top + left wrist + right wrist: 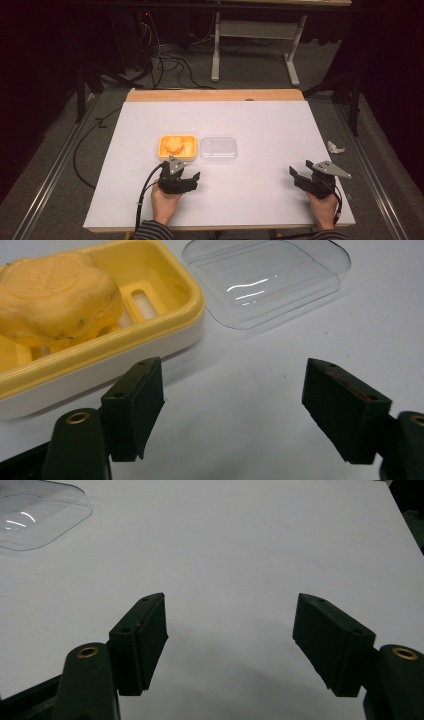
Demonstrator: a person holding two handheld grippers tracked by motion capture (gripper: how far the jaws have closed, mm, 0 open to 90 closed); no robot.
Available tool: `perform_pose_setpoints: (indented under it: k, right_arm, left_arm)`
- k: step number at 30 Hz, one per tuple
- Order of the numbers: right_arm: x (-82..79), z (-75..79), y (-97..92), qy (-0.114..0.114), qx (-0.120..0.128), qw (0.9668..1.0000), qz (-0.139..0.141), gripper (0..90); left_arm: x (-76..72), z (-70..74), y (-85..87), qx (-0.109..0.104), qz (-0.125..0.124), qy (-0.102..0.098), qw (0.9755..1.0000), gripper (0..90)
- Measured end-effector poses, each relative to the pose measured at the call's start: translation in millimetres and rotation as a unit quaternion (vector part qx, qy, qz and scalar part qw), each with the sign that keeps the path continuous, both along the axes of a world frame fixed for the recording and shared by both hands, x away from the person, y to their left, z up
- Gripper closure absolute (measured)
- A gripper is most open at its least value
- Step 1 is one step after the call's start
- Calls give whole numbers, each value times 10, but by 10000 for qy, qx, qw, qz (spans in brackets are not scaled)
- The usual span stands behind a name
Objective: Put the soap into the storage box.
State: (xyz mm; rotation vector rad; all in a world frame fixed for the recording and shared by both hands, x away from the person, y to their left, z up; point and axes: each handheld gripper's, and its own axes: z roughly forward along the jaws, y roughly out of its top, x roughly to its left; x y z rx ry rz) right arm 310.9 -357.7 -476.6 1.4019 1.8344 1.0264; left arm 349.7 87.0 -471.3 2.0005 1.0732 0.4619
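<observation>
- While both claws sit wide open and empty near the person's edge of the tabletop (260,120), nothing is gripped yet; left claw (189,176) is just short of the yellow soap dish (176,148); right claw (301,171) is well apart from everything, out at the right side
- soap dish sits left of centre with the orange flower-shaped soap (52,297) lying inside it; clear plastic lid (218,149) lies flat just beside the dish on its right, edges close, can't tell if touching
- risk, my guess: lid is thin, glossy and flat on the tabletop; a claw coming straight down may skid it away or fail to get under the rim; squeezing hard could flex or crack it
- risk: left claw is so near the dish that a forward push could shove the dish into the lid and shift both
- risk: if the lid is lowered askew onto the dish, the tall soap could prop it up so it won't seat; the light dish may also tip if clamped by one wall
- risk: trailing cable behind the left claw could drag on the tabletop
- writing: no brand, label or readable text on dish, lid or claws; soap top seems faintly embossed, too blurred to read
</observation>
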Motion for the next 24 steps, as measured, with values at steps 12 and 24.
perform_pose_setpoints:
  k: [12, 24]
  right_arm:
    - [0, 1, -2, 12, 3, 10000, -9, 302]
    - [1, 0, -8, -10, 10, 10000, 9, 302]
  left_arm:
    - [60, -65, -39, 113, 12, 32, 9999, 254]
    - [91, -128, -88, 186, 52, -3, 9998, 254]
